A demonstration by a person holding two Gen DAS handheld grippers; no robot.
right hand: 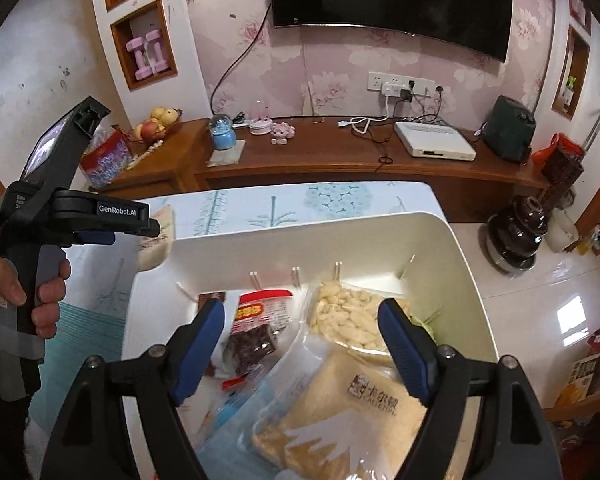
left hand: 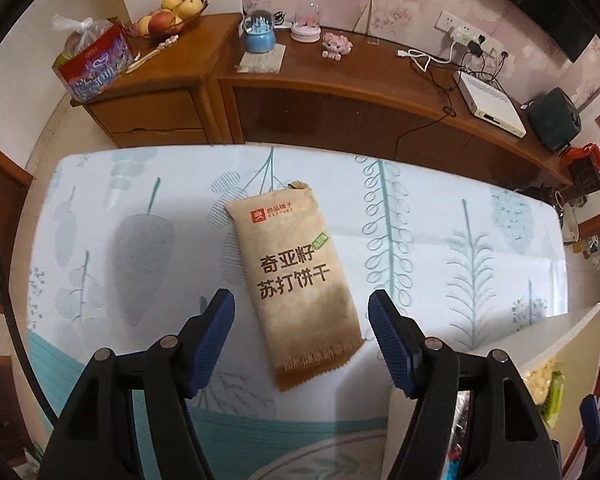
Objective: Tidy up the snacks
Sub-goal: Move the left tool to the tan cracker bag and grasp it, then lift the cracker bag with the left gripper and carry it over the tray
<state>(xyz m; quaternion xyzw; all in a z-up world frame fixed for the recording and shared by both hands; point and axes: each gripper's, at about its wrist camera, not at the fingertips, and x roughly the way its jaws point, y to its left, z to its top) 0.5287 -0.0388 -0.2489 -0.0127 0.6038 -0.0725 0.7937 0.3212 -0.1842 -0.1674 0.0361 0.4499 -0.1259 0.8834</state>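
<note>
On the tabletop [left hand: 100, 208], covered with a pale cloth printed with teal leaves, a white rectangular plastic bin [right hand: 472, 280] stood at the right side. Inside it lay a large clear bag of yellow cake slices [right hand: 340, 412], a clear bag of pale cream nuts [right hand: 348, 316] and a red-labelled pack of dark dried fruit [right hand: 256, 332], all crowded together and overlapping. Left of the bin, apart from it, a tan paper packet of soda crackers [left hand: 296, 280] lay flat on the cloth, its long side tilted.

The left tongs [left hand: 302, 336] pointed steeply down over the packet, blue pads spread wide on either side of its lower half without touching it. The right tongs [right hand: 302, 344] hung over the bin, spread wide, with nothing gripped. In the right wrist view a hand [right hand: 20, 292] gripped the handle of the left tool.
</note>
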